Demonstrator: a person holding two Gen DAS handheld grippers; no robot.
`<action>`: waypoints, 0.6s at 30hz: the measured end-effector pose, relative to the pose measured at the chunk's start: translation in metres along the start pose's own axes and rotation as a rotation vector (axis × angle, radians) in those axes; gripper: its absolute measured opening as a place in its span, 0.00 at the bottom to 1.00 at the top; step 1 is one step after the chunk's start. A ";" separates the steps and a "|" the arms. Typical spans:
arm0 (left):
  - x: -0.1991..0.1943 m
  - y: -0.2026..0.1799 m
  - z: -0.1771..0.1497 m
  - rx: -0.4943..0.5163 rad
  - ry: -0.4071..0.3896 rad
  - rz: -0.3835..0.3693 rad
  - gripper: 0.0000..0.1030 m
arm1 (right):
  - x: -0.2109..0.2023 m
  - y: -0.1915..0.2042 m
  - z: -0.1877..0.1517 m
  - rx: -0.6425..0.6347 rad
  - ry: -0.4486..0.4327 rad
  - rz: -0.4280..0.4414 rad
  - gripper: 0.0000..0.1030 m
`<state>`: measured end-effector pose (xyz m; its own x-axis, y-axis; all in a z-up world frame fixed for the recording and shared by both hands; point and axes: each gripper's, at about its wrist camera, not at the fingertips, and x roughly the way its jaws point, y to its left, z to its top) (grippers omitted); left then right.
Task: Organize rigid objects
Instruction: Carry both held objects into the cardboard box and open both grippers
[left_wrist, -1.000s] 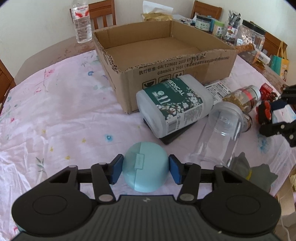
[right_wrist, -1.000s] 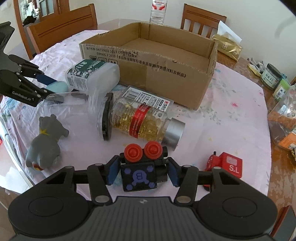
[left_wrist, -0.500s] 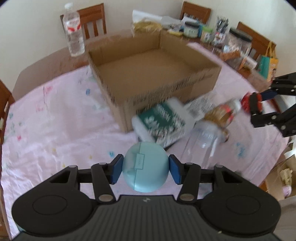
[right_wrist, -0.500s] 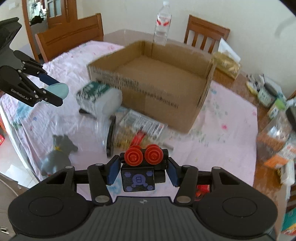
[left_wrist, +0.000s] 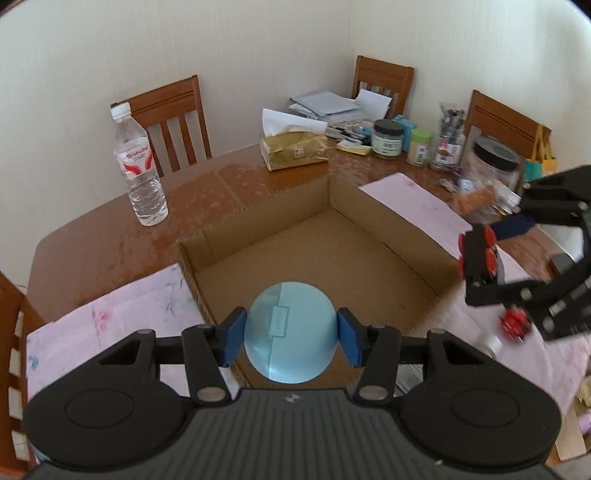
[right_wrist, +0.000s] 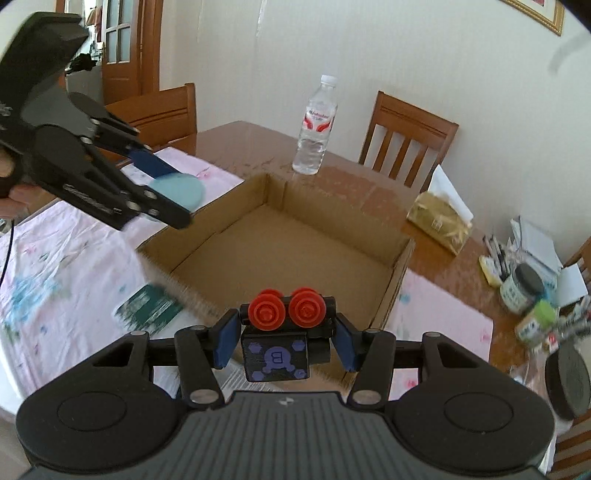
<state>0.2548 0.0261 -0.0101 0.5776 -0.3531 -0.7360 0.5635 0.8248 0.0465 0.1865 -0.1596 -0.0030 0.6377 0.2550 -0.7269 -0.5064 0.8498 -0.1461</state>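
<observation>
Home dining room: wooden table (left_wrist: 92, 236), matching chairs (right_wrist: 406, 136), floral tablecloth (right_wrist: 74, 258), tissue pack (left_wrist: 293, 149).

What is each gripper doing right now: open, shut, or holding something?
Left gripper: shut on the light blue round case.
Right gripper: shut on the black toy block with red wheels.

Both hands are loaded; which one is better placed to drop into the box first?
Left, probably: the left gripper holds its blue case just over the cardboard box near wall; the right gripper with the toy block looks short of the rim.
</observation>
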 end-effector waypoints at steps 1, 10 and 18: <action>0.011 0.003 0.006 -0.007 0.004 0.005 0.51 | 0.006 -0.003 0.003 0.001 0.003 0.003 0.57; 0.091 0.021 0.022 -0.066 0.081 0.040 0.51 | 0.045 -0.023 0.017 0.040 0.055 -0.004 0.57; 0.114 0.031 0.037 -0.120 0.039 0.102 0.79 | 0.073 -0.041 0.029 0.077 0.082 -0.009 0.57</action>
<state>0.3605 -0.0050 -0.0674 0.6034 -0.2489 -0.7576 0.4267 0.9034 0.0431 0.2705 -0.1623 -0.0307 0.5908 0.2114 -0.7786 -0.4527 0.8857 -0.1031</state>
